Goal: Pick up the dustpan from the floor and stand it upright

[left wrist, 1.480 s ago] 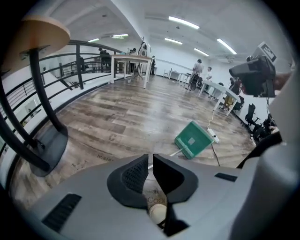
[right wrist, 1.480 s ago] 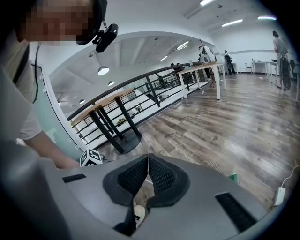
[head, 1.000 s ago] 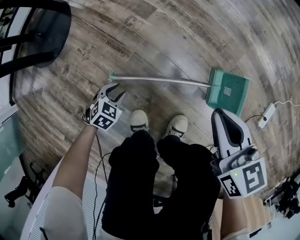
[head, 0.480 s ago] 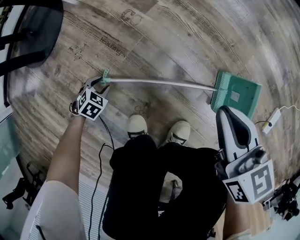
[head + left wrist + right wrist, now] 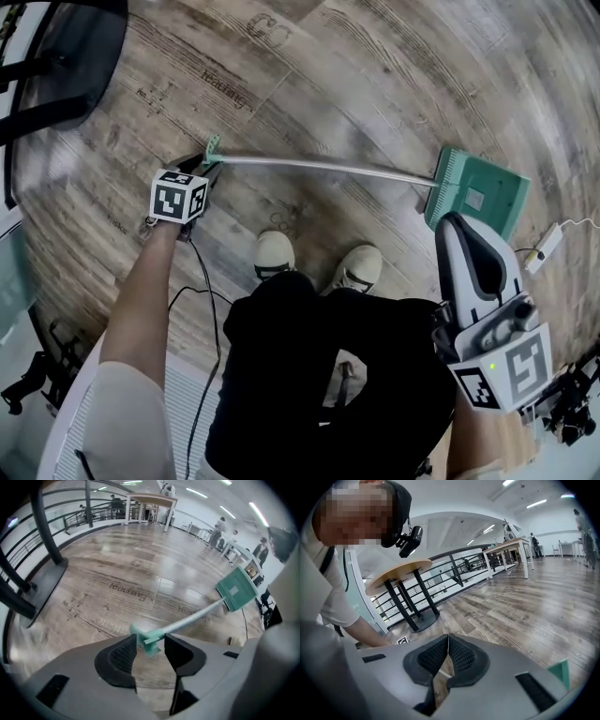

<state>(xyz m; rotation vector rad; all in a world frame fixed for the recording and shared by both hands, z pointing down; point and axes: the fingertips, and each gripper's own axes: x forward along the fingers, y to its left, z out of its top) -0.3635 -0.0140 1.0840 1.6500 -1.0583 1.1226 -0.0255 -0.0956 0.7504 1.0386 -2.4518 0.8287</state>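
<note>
As the left gripper (image 5: 150,639) opens its jaws astride the dustpan (image 5: 483,192) handle's free end, the right gripper (image 5: 447,641) hangs closed.

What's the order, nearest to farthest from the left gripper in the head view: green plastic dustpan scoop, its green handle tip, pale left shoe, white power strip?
From the left gripper, jaws opening:
1. Green handle tip, between the jaws, ungripped.
2. Pale left shoe, lower right.
3. Green plastic dustpan scoop, far right.
4. White power strip, right edge beyond it.
</note>
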